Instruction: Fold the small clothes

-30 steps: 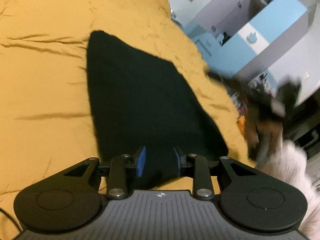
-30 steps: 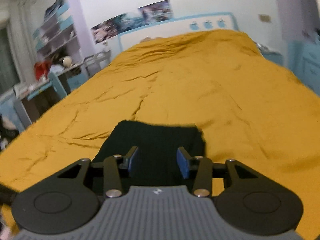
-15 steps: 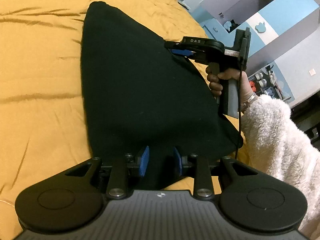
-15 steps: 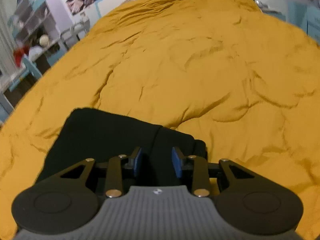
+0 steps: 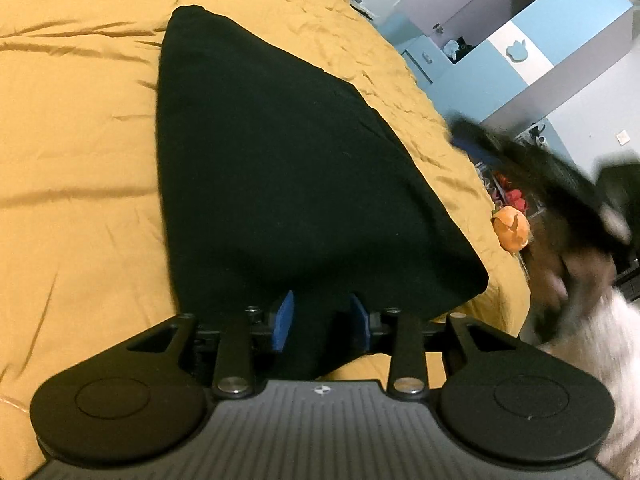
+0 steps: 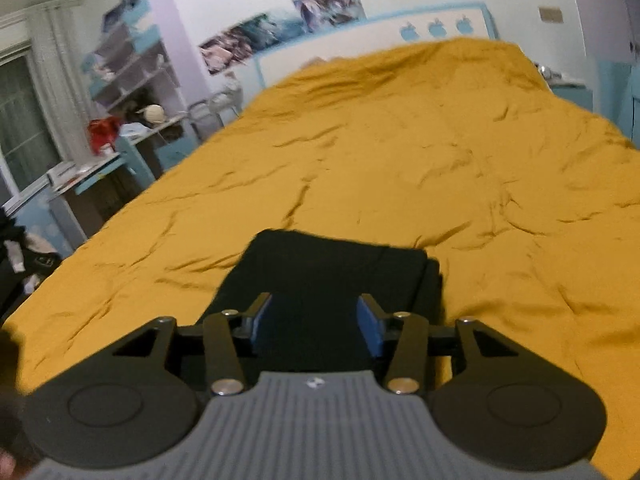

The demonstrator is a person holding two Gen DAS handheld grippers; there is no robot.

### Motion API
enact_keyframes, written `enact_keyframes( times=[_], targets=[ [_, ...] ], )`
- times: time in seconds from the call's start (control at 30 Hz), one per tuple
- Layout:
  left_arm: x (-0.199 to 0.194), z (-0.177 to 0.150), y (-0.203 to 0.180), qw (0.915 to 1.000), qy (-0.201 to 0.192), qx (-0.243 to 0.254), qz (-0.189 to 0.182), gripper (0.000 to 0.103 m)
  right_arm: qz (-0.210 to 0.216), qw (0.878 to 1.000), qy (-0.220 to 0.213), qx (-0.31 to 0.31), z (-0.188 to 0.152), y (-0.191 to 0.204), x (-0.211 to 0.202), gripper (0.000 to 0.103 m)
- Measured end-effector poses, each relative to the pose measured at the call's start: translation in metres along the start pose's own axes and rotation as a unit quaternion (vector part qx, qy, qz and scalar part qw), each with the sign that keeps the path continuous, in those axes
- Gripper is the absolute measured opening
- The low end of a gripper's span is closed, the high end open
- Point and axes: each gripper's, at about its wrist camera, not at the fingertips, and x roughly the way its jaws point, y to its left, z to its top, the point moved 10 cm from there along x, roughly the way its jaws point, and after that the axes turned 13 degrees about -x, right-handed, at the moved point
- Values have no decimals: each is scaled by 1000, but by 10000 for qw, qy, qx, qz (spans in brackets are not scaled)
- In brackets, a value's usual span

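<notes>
Black cloth (image 5: 288, 168) should be light, floppy, no stiffness, prob. grippy knit; I'd pinch it at a corner or hem, both layers. Looks plain black, folded flat w/ a tapered outline, lying on the yellow bed (image 5: 76, 152). My left gripper (image 5: 320, 320) has just been opening, cloth edge between the jaws, not pinched. Right gripper (image 6: 316, 324) also just been opening, jaws apart over the cloth, holding nothing.

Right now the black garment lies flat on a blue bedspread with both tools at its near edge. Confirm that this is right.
Not quite: the bedspread is mustard yellow, not blue, as the right wrist view shows. The black garment does lie flat on it, with the left tool and right tool at its near edge.
</notes>
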Motion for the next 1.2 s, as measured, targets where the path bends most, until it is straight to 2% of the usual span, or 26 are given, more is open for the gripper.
enact_keyframes(
  times=[0.1,0.2,0.27,0.37,0.5,0.6,0.67,0.73,0.83,0.93,1.03,1.13,1.2],
  targets=[
    [0,-1,1,10000,-28,19,-15,41,79,9998,-123,107,-27,12,-44,47],
    [0,-4,0,10000,-49,79,-7,41,151,9998,36,145,-59,20,-66,47],
    [0,-5,0,9999,-61,93,-4,41,169,9991,314,208,-84,21,-68,47],
    [1,-6,2,9999,-80,97,-34,41,-40,9977,612,286,-117,14,-67,41],
    [0,-5,5,9999,-83,-4,-113,41,-43,9972,510,549,-133,12,-68,43],
    [-14,-2,1,9998,-82,-57,-193,41,88,9963,439,728,-126,12,-73,51],
    [-33,5,0,9993,-282,-57,-243,43,319,9950,204,920,-107,7,-80,55],
    [-50,13,6,9986,-510,-80,-140,52,362,9921,-123,1192,-84,-11,-83,71],
    [-69,24,22,9967,-737,-320,-87,54,419,9845,-345,1670,-56,-49,-69,76],
    [-76,30,47,9933,-776,-832,-176,54,687,9691,-199,2360,-44,-89,-34,79],
    [-69,29,70,9887,-607,-1342,-278,54,783,9562,66,2821,-42,-121,4,80],
    [-51,23,83,9838,-212,-1703,-508,54,945,9478,399,3019,-48,-134,36,80],
    [-38,19,85,9833,61,-1727,-575,54,1097,9445,571,3042,-49,-134,54,80]
  ],
)
